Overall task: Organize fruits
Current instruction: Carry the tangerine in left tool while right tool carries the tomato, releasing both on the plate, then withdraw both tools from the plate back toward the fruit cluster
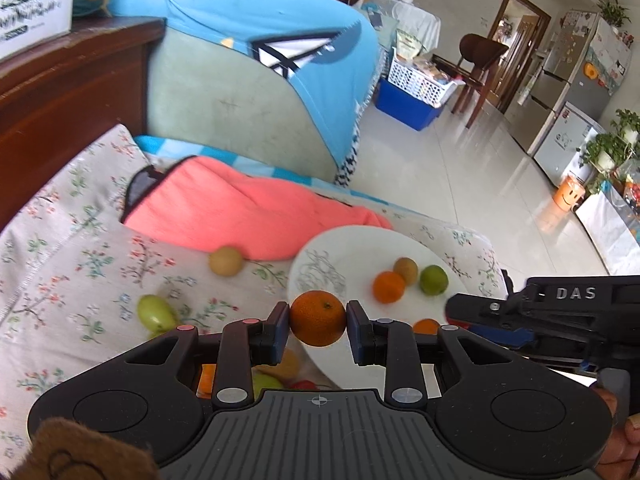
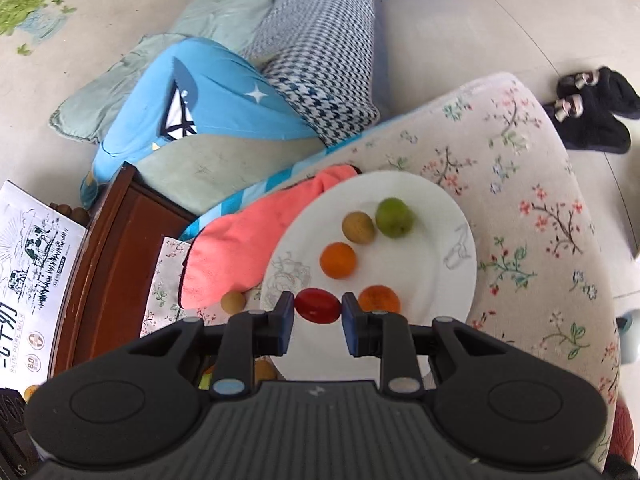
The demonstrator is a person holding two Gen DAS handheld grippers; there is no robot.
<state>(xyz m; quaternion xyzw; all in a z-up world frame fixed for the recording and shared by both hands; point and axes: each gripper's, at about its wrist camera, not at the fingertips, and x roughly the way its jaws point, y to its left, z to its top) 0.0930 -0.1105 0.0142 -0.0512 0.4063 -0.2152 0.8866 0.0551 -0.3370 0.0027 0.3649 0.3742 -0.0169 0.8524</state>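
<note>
A white plate (image 1: 352, 248) lies on the floral sofa seat; it also shows in the right wrist view (image 2: 436, 216). On it lie an orange (image 2: 338, 260), a second orange (image 2: 379, 299), a tan fruit (image 2: 358, 227) and a green fruit (image 2: 394, 217). My left gripper (image 1: 318, 318) is shut on an orange (image 1: 318, 318) above the plate's near-left rim. My right gripper (image 2: 317, 306) is shut on a red fruit (image 2: 317, 306) over the plate's near edge; its body shows in the left wrist view (image 1: 560, 312). Off the plate lie a tan fruit (image 1: 225, 261) and a green fruit (image 1: 157, 313).
A coral cloth (image 1: 240, 212) lies on the seat left of the plate. A dark wooden armrest (image 1: 68, 92) with a milk carton box (image 2: 32, 264) stands at the left. Blue and green bedding (image 1: 248, 60) is piled behind. Slippers (image 2: 592, 108) lie on the tiled floor.
</note>
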